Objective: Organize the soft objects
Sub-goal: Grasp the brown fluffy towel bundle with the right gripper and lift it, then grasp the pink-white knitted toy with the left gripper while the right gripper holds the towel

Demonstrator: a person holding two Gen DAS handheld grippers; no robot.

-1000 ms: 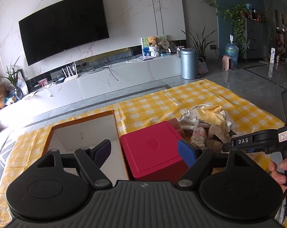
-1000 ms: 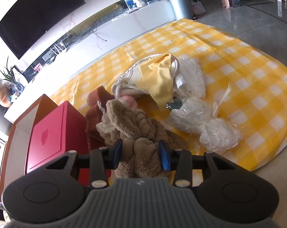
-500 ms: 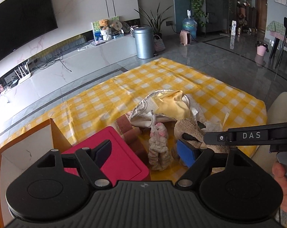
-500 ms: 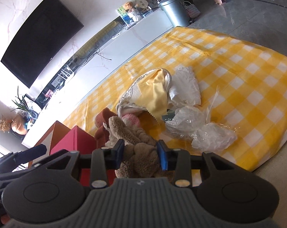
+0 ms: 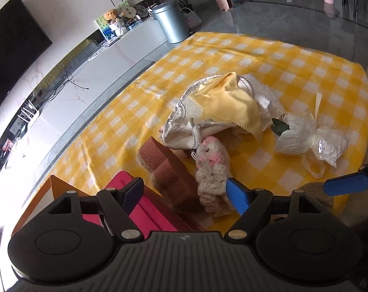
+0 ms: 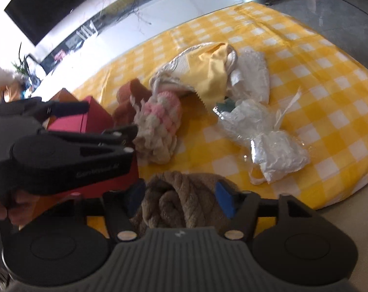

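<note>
The right gripper (image 6: 180, 196) has just been opening, its 2 pads clear of the brown plush knit bundle (image 6: 176, 202) between them, near the red lidded box (image 6: 96, 119). The left gripper (image 5: 184, 193) (spread, empty) may snag the pink-and-cream crocheted piece (image 5: 212, 170) beside that box.

A yellow-and-white checked cloth (image 5: 269, 56) covers the table. On it lie a pink-and-cream knit (image 5: 214, 168), a brown sponge block (image 5: 169, 168), a pale yellow fabric (image 5: 230, 104) and a tan plush (image 6: 181, 202). The box (image 5: 145, 209) is red.
</note>
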